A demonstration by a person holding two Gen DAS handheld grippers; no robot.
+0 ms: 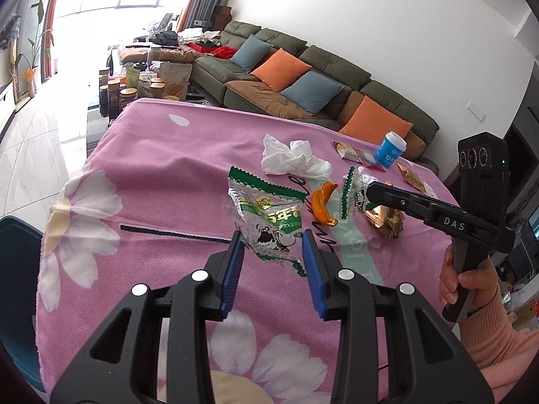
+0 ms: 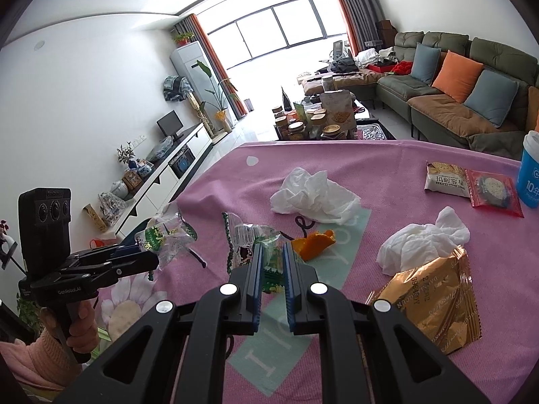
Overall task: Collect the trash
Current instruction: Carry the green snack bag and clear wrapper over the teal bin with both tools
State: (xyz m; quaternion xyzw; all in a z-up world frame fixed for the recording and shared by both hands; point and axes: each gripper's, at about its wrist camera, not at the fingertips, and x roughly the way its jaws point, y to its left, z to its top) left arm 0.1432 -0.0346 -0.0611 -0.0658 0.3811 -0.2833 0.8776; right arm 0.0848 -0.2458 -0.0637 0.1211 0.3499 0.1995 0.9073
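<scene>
**Two tools, two wrappers lifted from a littered bench**

We look along both hand-held tools at a bench [image 1: 151, 168] covered in a pink cloth with white flowers. Trash is scattered across its middle and towards its far right corner.

The left tool [image 1: 272, 235] has its blue pads partly spread but pressing on a crumpled clear-and-green wrapper [image 1: 266, 208]. The wrapper is bulky, so the jaws cannot come closer. In the right wrist view this wrapper hangs off the cloth near the bench's left edge – we judge it is being carried away for disposal.

The right tool [image 2: 271, 247] has its pads pressed nearly together, pinching a second green-edged wrapper [image 2: 246, 235] near the middle of the bench. Thin film needs this tight pinch, or it would slip out.

On the cloth remain:
- an orange peel [image 2: 315, 245], just beside the right tool's pads
- a crumpled white tissue [image 2: 313, 195], further towards the far edge
- a second tissue [image 2: 421, 242], touching a gold foil wrapper [image 2: 427, 299], towards the right edge
- two snack packets [image 2: 444, 176] and a blue cup [image 1: 390, 149], near the far right corner

A dark blue object [image 1: 17, 269] sits off the bench's near left corner – we cannot tell whether it is the bin. By our reading the task is at an early stage, with most of the litter uncollected.
</scene>
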